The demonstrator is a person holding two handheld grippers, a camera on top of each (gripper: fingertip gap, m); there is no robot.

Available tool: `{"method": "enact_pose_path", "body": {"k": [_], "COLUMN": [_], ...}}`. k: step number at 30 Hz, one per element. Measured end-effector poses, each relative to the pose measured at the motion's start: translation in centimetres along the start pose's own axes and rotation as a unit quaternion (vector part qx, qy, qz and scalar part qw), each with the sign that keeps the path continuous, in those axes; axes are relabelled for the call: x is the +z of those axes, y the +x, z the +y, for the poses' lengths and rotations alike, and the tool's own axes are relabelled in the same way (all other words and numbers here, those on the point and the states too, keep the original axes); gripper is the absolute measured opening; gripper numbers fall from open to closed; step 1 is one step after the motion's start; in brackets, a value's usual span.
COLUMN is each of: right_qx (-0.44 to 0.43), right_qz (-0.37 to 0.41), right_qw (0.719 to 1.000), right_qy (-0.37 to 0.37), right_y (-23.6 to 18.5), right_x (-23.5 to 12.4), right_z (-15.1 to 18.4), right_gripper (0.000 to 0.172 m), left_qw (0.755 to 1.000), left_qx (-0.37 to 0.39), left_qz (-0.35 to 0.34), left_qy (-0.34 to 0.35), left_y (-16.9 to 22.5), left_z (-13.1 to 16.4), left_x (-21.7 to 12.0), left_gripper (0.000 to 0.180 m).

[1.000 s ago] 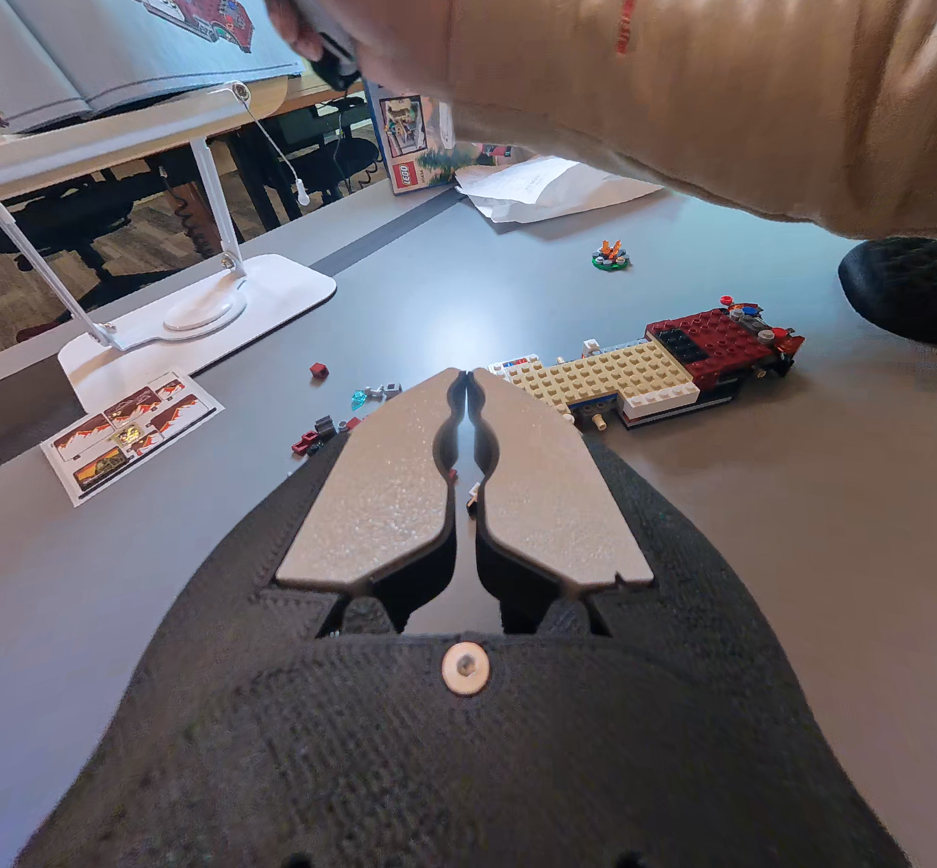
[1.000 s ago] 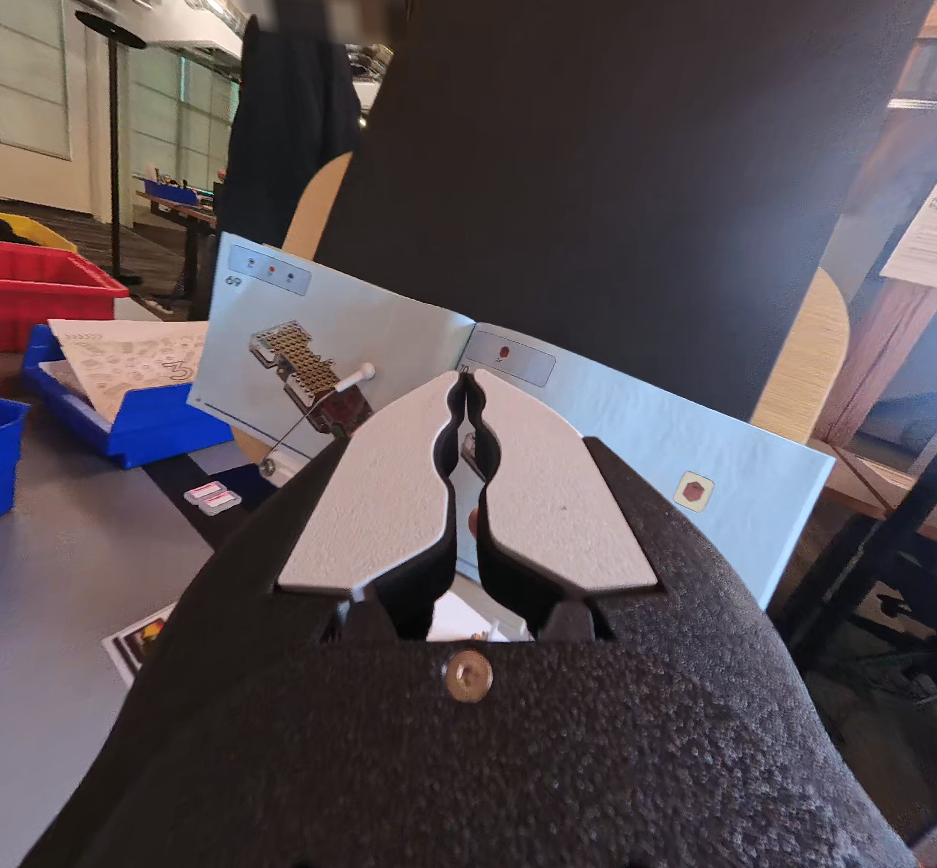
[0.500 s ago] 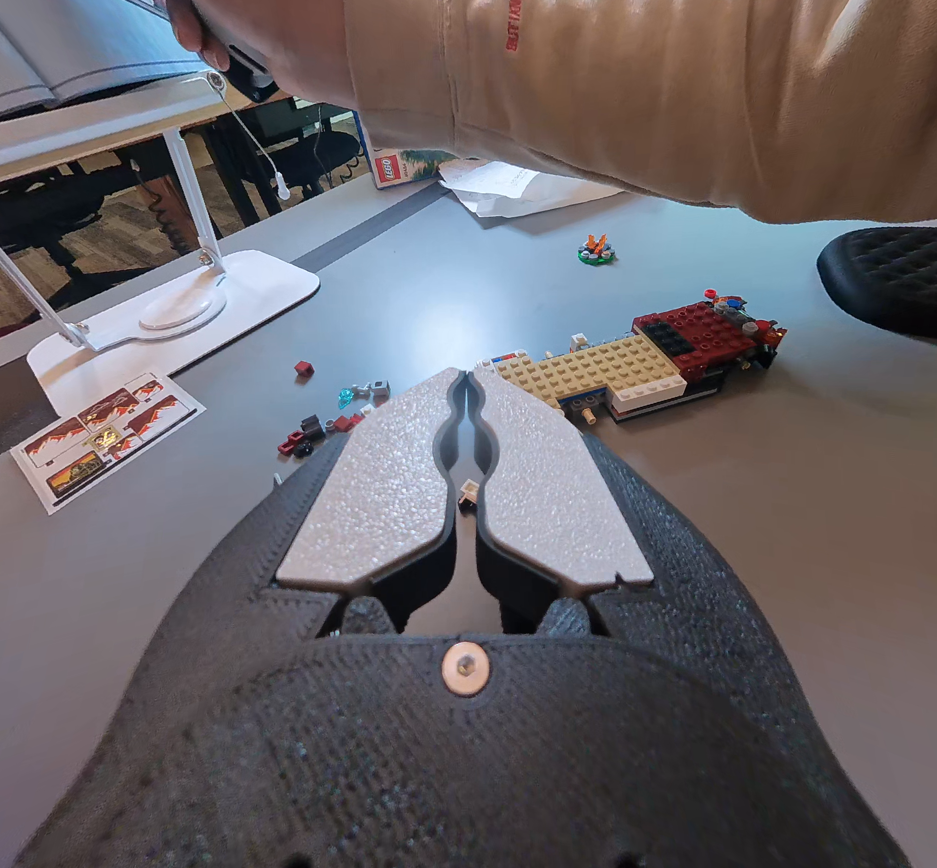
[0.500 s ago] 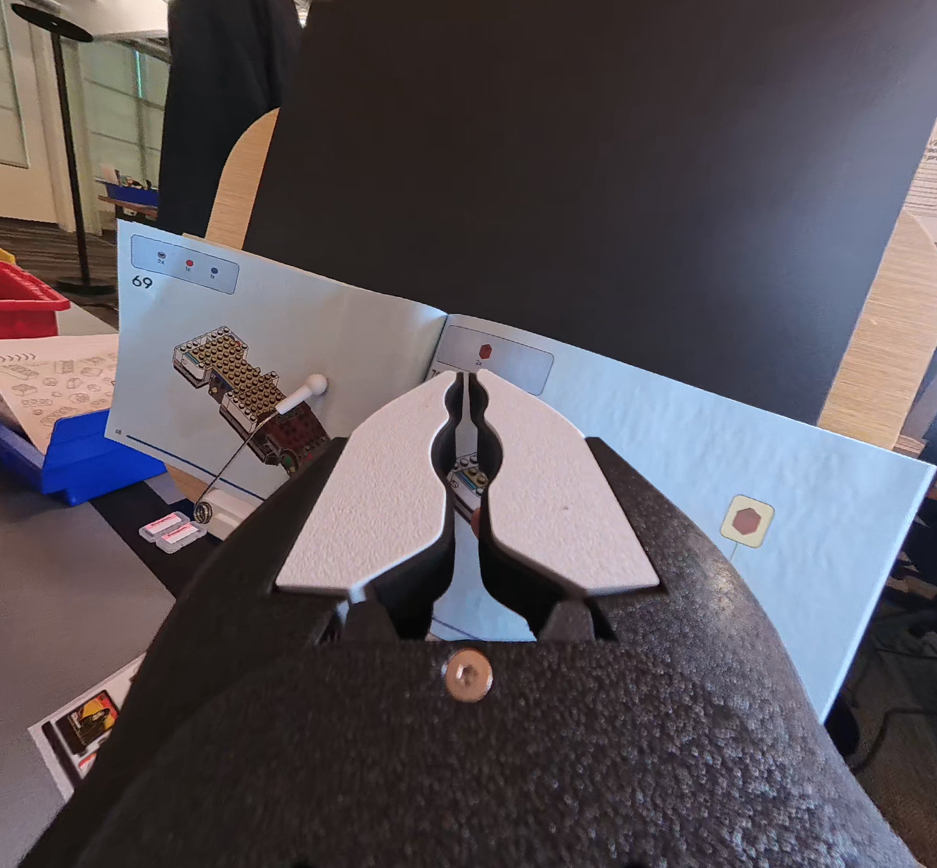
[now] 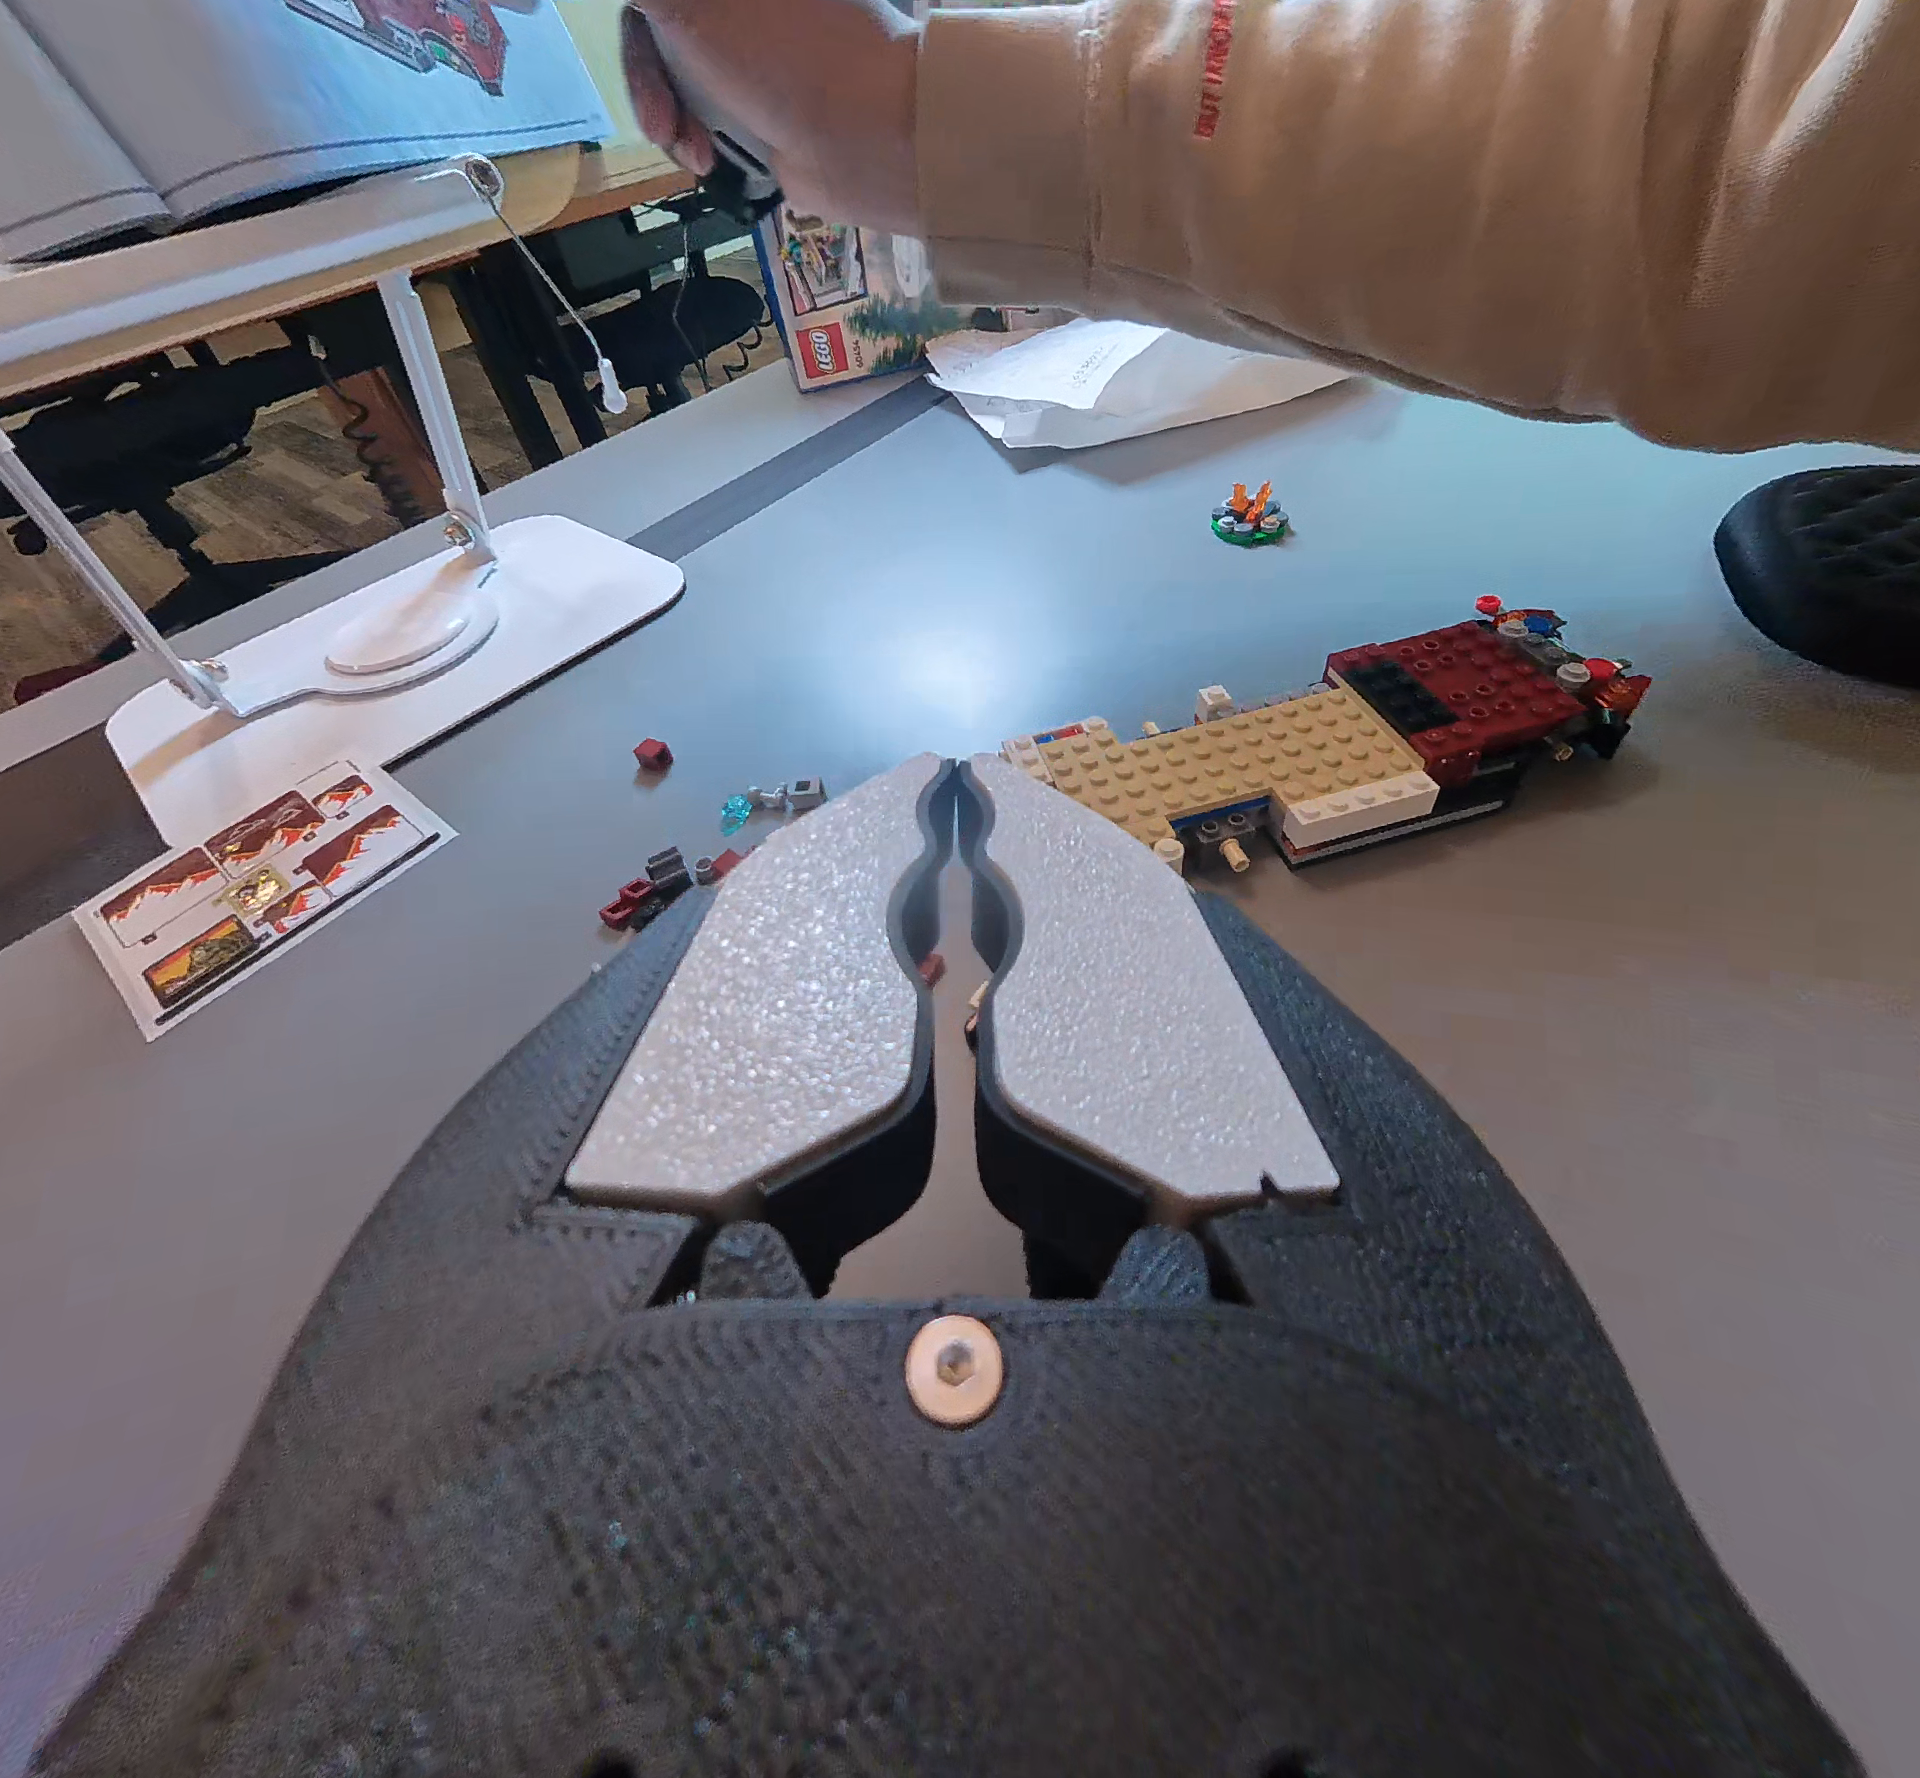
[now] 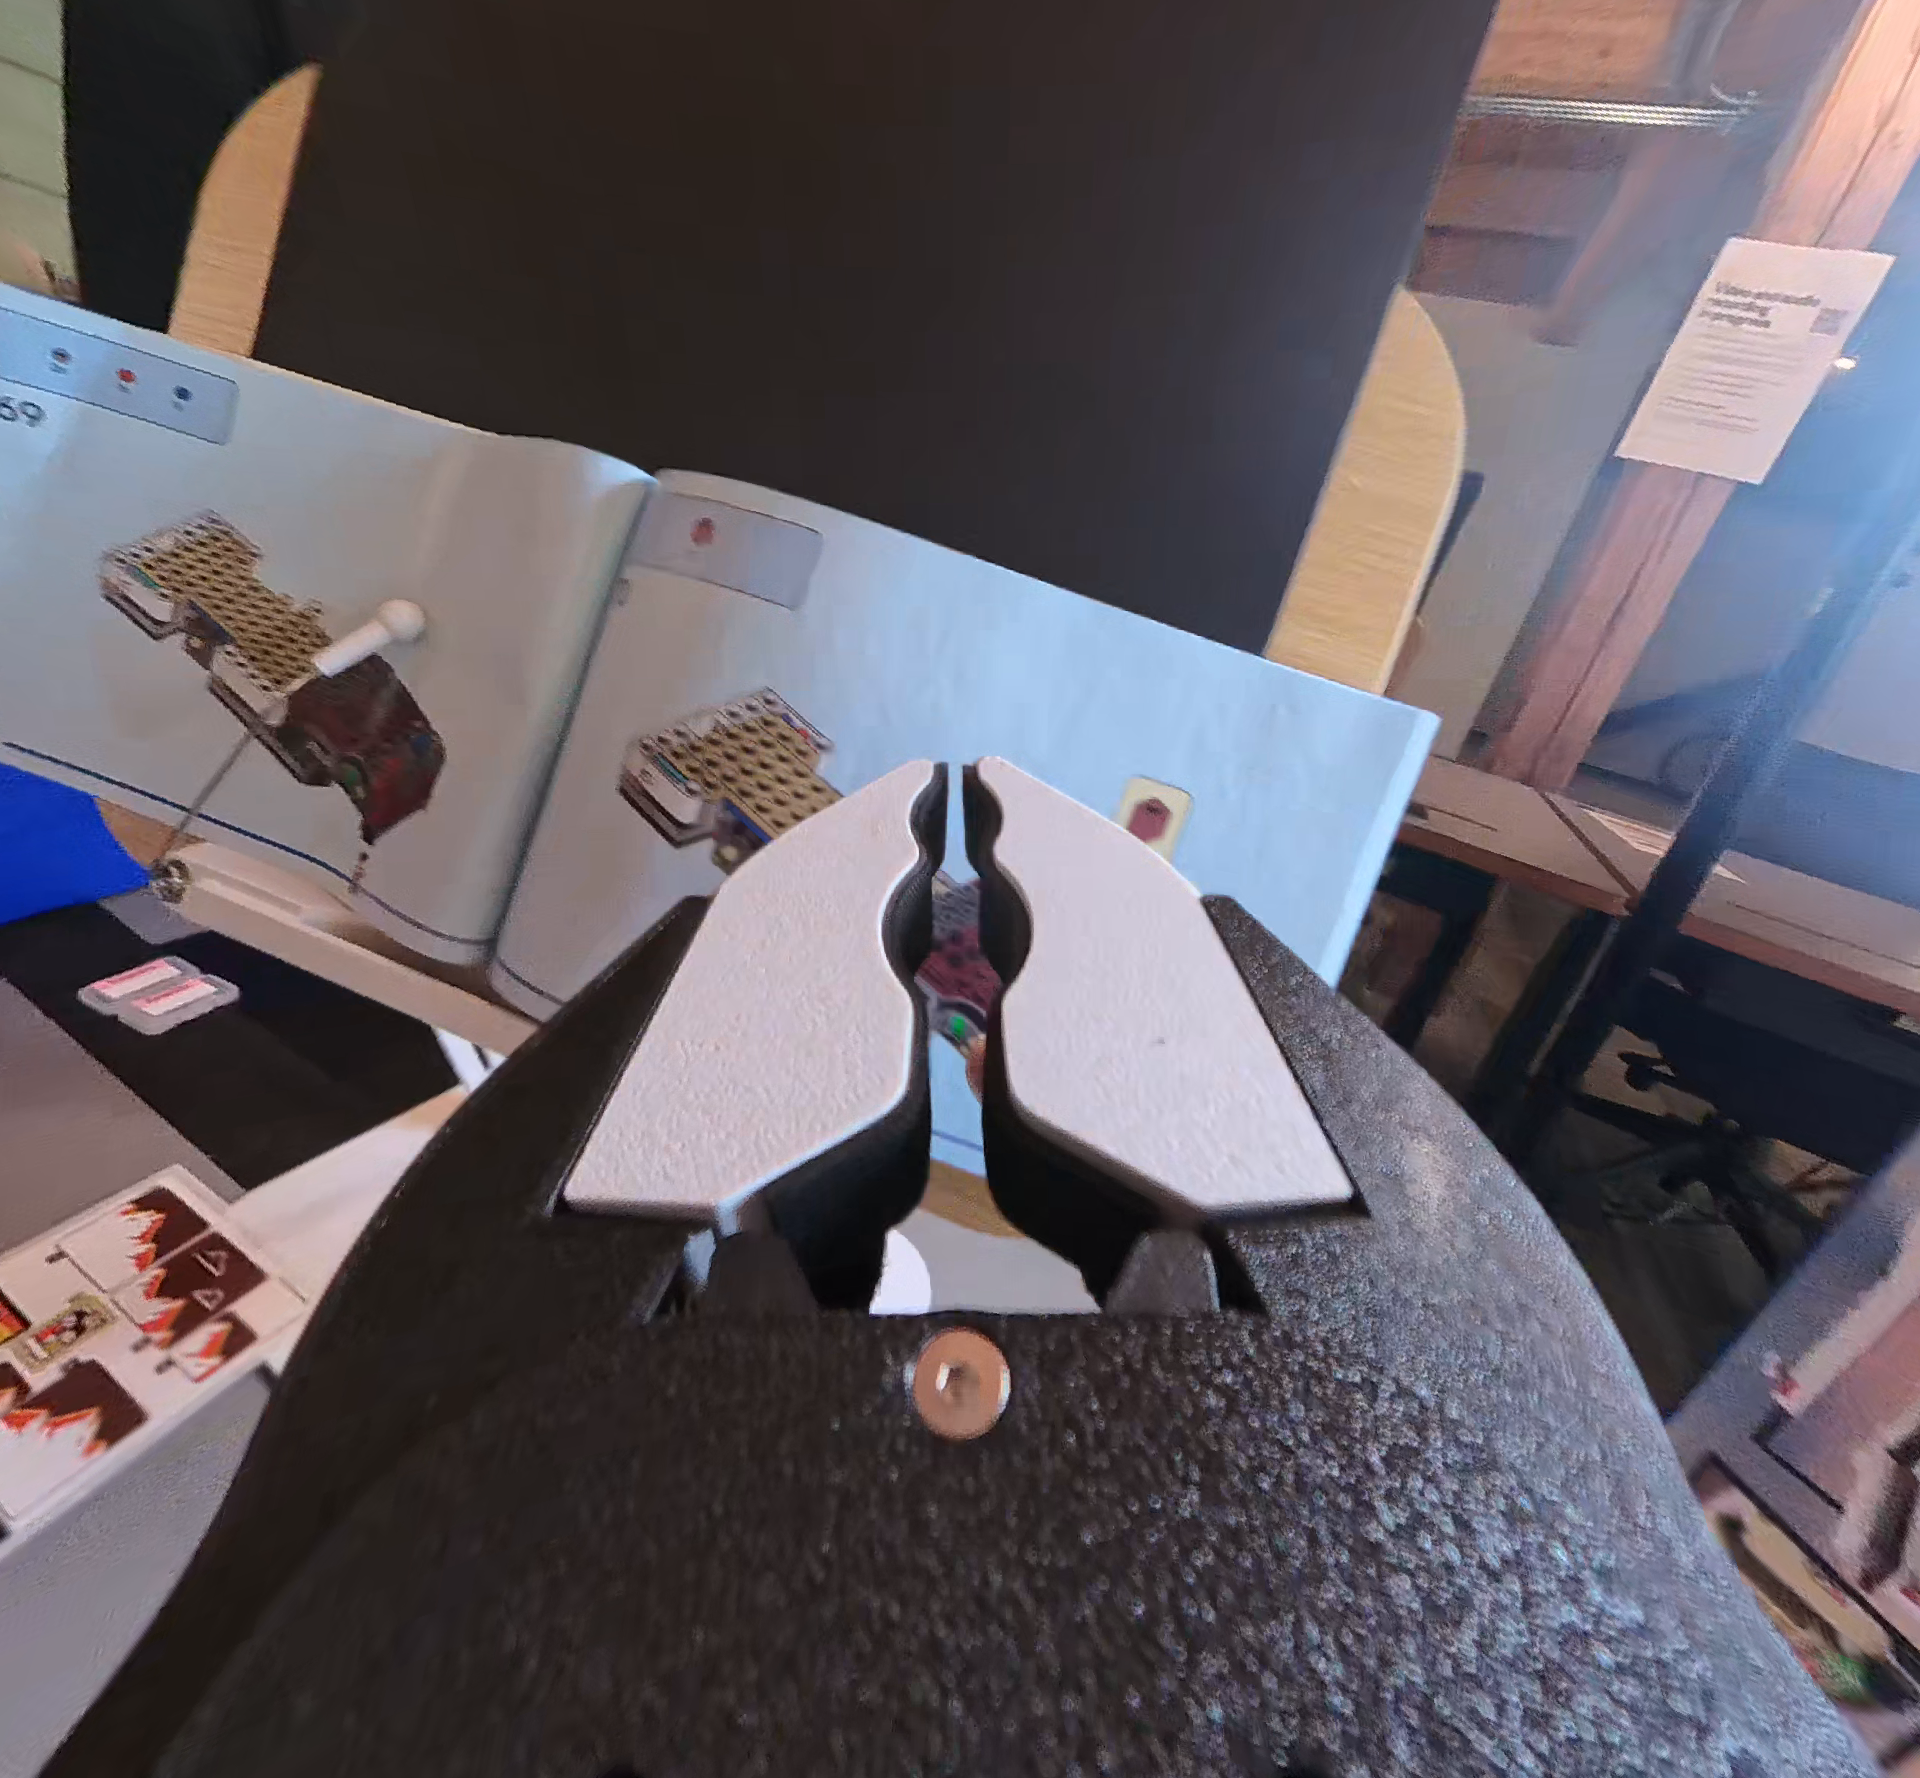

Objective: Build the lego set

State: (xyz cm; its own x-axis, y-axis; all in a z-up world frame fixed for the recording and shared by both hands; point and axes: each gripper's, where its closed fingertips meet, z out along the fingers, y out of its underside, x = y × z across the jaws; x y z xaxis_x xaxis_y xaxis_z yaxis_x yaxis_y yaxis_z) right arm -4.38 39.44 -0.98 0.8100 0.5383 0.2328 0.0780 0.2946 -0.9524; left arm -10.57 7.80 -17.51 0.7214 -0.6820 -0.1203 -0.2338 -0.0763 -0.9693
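Note:
My left gripper (image 5: 954, 768) is shut with nothing in it and hangs low over the grey table (image 5: 935, 585). Just beyond its tips lies a tan and dark red brick build (image 5: 1330, 752). Small loose bricks (image 5: 769, 798) lie to the left of the tips. My right gripper (image 6: 954, 768) points at the right page of an open instruction booklet (image 6: 1039, 689) on a white stand. Its tips are shut but for a thin slit, with nothing between the pads. In the left wrist view a hand (image 5: 748, 45) holds that gripper up by the booklet (image 5: 260, 66).
The white stand base (image 5: 416, 616) and a sticker sheet (image 5: 260, 887) sit at the left. A small green and orange build (image 5: 1250, 518), a set box (image 5: 831, 294) and white paper (image 5: 1112, 378) lie farther back. A sleeved arm (image 5: 1455, 170) crosses above the table. A blue bin (image 6: 42, 835) is at the left. The grippers' ends are close to 35 cm from one another.
My right gripper has swung right and closer to the booklet's right page, and its tips have parted by a sliver. My left gripper has stayed shut and barely moved.

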Motion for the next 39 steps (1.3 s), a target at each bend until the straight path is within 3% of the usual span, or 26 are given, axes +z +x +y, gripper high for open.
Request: {"method": "enact_pose_path", "body": {"k": [6, 11, 15, 18, 22, 25, 33, 39], "right_qx": [-0.004, -0.016, -0.007, -0.002, 0.038, 0.068, 0.104, 0.091], "right_qz": [0.022, -0.01, -0.093, -0.14, -0.134, -0.111, -0.132, -0.121], "right_qw": [1.0, 1.0, 0.996, 0.989, 0.987, 0.988, 0.983, 0.986], "right_qy": [-0.01, 0.012, -0.001, -0.041, -0.076, -0.079, -0.072, -0.066], "right_y": [3.1, 1.7, -2.2, -4.6, -5.7, -5.9, -6.9, -6.1], "right_x": [-2.3, -5.8, -12.4, -18.9, -26.5, -29.9, -30.5, -30.7], "right_z": [1.6, -0.6, -2.5, -2.0, -0.2, 2.2, 5.9, 5.5], "right_gripper": [0.003, 0.003, 0.007, 0.01, 0.011, 0.013, 0.016, 0.016], "left_qw": [1.0, 1.0, 0.999, 0.997, 0.993, 0.991, 0.991, 0.992], "left_qx": [0.002, 0.007, 0.005, -0.001, -0.023, -0.033, -0.026, -0.019], "left_qz": [-0.004, -0.02, -0.049, -0.081, -0.114, -0.126, -0.134, -0.125], "left_qy": [-0.005, -0.007, -0.002, 0.011, 0.025, 0.025, 0.002, -0.013], "left_y": [-0.2, -0.7, -1.8, -3.1, -4.9, -5.8, -5.8, -5.5], "left_z": [0.4, 0.4, -0.1, -0.9, -1.5, -1.4, -0.2, 0.5], "left_x": [0.2, 0.1, -0.5, -1.4, -2.4, -2.7, -2.1, -1.4], "left_gripper": [0.0, 0.0, 0.0, 0.0, 0.0, 0.0, 0.0, 0.0]}}
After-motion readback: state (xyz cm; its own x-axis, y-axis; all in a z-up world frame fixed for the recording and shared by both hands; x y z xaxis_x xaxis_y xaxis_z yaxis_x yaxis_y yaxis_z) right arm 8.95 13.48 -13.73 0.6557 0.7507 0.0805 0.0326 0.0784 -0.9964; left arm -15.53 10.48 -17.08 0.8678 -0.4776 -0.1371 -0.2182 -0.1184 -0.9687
